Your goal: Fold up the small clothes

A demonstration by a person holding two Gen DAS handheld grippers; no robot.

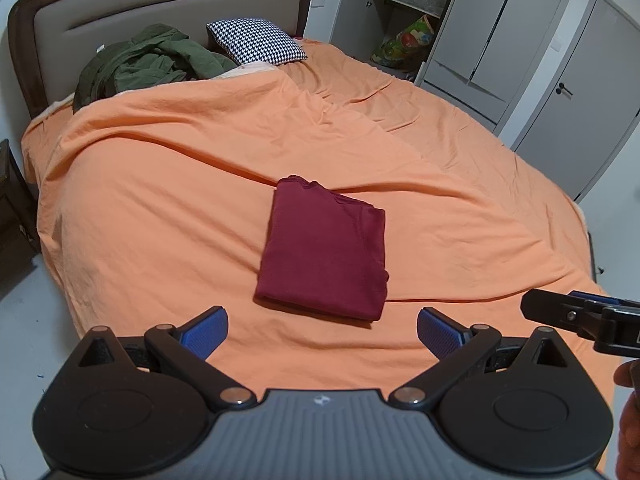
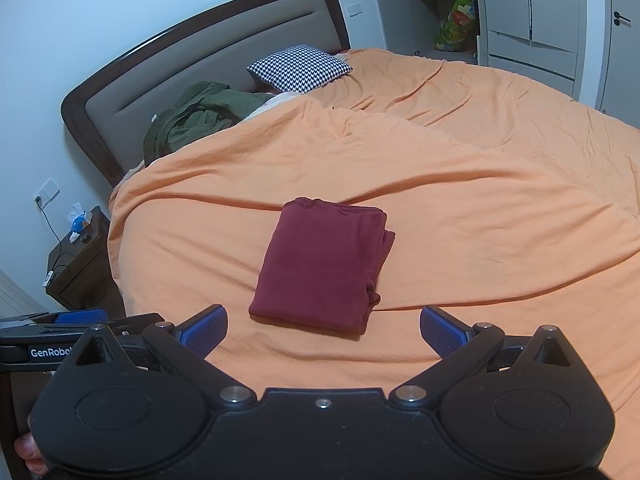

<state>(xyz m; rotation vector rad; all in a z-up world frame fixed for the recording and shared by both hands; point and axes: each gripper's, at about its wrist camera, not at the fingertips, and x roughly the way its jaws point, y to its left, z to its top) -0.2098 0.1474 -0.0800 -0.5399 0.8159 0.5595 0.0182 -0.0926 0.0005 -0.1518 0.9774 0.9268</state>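
I see the folded shirt (image 1: 324, 248) on the bed (image 1: 160, 200) at twelve o'clock of both grippers, long axis running away. Left gripper (image 1: 322, 334) and right gripper (image 2: 323, 332) gape empty, about equally near.

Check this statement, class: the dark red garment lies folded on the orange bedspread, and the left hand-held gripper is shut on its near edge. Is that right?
Not quite. The dark red garment does lie folded on the orange bedspread, but the left hand-held gripper is open and clear of it, as the left wrist view shows.
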